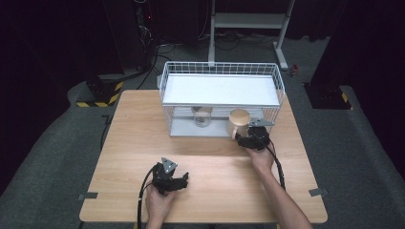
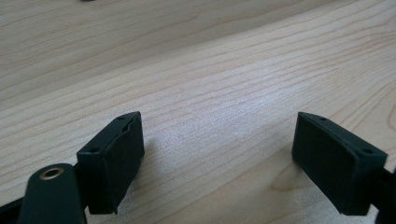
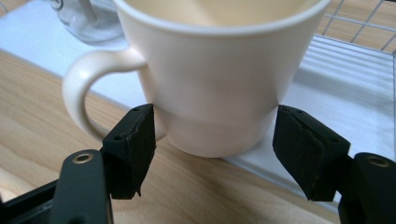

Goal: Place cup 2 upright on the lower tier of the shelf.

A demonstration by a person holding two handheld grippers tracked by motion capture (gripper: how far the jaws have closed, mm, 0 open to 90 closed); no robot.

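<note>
Black jaws of our right gripper (image 3: 212, 154) stand either side of the cream mug (image 3: 215, 79), pressing its lower body at the wire rack's (image 1: 222, 102) front edge. We'd keep it level while sliding. Our left gripper (image 2: 219, 163) hangs wide open over bare table (image 2: 196, 60).

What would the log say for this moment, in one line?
right tool: jaws on both sides of cream mug, at wire rack front | left tool: open, over table | glass: inside rack
</note>
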